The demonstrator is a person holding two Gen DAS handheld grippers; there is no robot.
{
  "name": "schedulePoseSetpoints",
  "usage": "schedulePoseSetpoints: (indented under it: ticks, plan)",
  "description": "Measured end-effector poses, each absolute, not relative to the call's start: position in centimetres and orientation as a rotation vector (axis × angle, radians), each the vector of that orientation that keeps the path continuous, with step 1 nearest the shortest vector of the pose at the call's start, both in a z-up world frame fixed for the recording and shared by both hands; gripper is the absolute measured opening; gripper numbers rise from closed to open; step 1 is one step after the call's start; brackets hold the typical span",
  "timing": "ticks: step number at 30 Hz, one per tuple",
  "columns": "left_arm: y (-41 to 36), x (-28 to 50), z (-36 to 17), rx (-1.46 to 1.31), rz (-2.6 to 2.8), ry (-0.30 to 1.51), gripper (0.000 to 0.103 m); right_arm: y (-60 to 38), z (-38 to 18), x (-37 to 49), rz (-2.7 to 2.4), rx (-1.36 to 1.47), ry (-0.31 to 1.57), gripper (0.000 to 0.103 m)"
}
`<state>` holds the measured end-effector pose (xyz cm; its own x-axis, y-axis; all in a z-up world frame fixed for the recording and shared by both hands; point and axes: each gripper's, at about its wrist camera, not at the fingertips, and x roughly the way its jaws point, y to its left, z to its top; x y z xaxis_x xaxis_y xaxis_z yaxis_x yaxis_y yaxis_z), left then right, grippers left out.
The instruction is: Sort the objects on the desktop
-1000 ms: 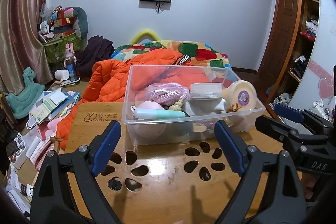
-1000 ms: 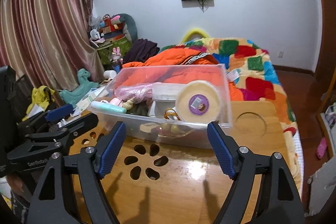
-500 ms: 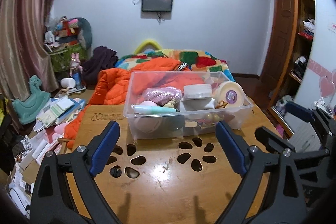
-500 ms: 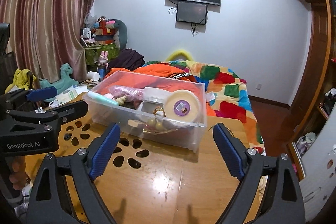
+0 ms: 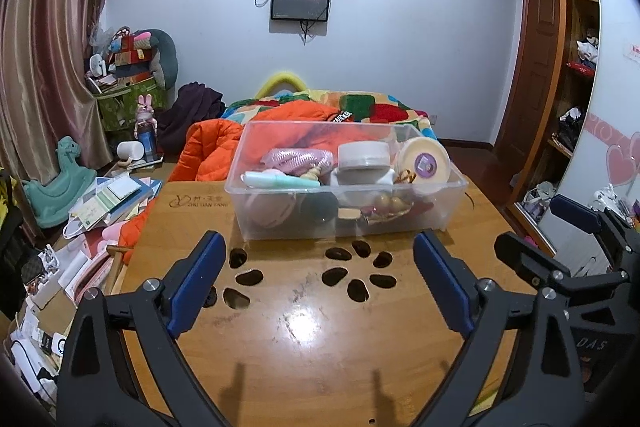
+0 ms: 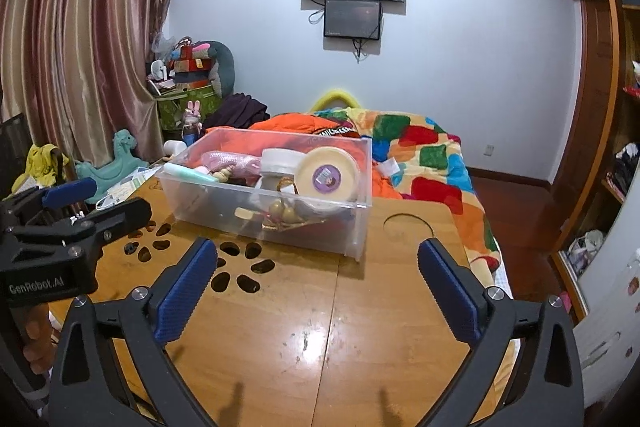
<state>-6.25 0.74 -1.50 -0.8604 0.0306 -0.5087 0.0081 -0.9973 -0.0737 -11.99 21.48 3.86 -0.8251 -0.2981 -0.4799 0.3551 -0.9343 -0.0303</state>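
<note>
A clear plastic bin (image 5: 280,219) stands on the far half of the wooden table (image 5: 304,339); it also shows in the right wrist view (image 6: 224,215). It holds a pink coiled cord (image 5: 298,159), a teal tube (image 5: 276,180), a white jar (image 5: 363,157), a cream round lid with a purple label (image 5: 424,165), wooden beads (image 5: 386,205) and other small items. My left gripper (image 5: 318,287) is open and empty, well short of the bin. My right gripper (image 6: 318,291) is open and empty, also short of the bin, to its right.
The table has petal-shaped cut-outs (image 5: 352,273) and a round recess (image 6: 408,227). An orange jacket (image 5: 216,147) and a patchwork bed (image 6: 424,147) lie behind the table. Papers and toys (image 5: 100,199) clutter the floor at left. A wooden shelf (image 5: 576,87) stands at right.
Both grippers have pulled back and up from the bin, so it looks smaller and farther away. Both stay open and empty.
</note>
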Motion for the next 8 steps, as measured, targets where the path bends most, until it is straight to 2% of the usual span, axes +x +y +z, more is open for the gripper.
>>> schedulePoseSetpoints:
  ticks: [8]
  plan:
    - [0.84,-5.91,-1.39,-0.809,3.021,-0.105,0.096,22.00,3.59,-11.95,-2.709,0.704,0.137,0.102]
